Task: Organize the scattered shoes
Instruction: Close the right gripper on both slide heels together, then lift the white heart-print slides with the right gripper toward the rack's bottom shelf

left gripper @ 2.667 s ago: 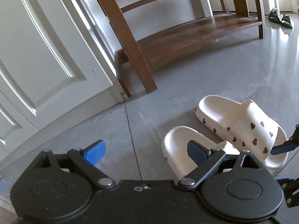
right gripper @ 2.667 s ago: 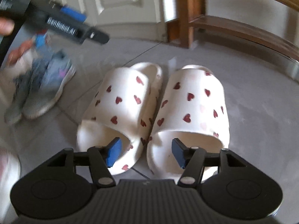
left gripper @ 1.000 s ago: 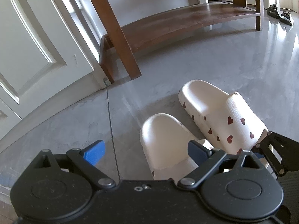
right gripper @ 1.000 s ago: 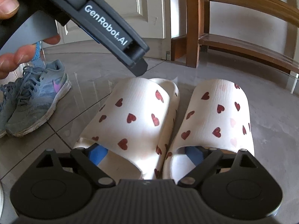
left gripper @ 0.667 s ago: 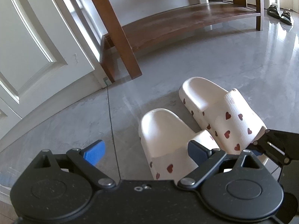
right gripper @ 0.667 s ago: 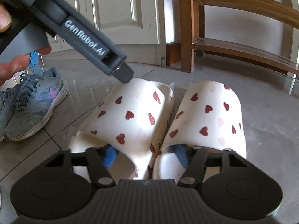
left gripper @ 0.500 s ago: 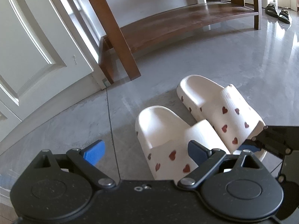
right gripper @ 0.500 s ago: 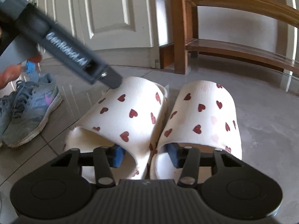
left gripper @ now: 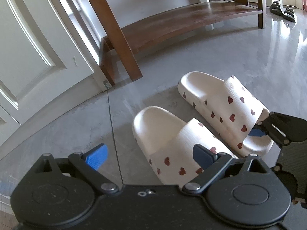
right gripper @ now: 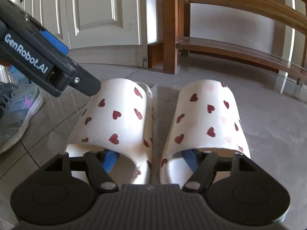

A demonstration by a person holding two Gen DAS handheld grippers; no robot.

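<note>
Right wrist view: right gripper (right gripper: pixel 149 159), jaws opening, has one pad inside each heart-print slipper (right gripper: pixel 115 122), which sit side by side on bare grey floor (right gripper: pixel 272 126). Left gripper (left gripper: pixel 151 153) hovers spread wide. Wooden shoe rack (right gripper: pixel 230 55) stands beyond.

Two cream slide sandals with red hearts lie side by side on the grey floor, toes toward the wooden rack: the left slide (right gripper: pixel 115 118) and the right slide (right gripper: pixel 207 118), soles down, a narrow gap between them.
</note>
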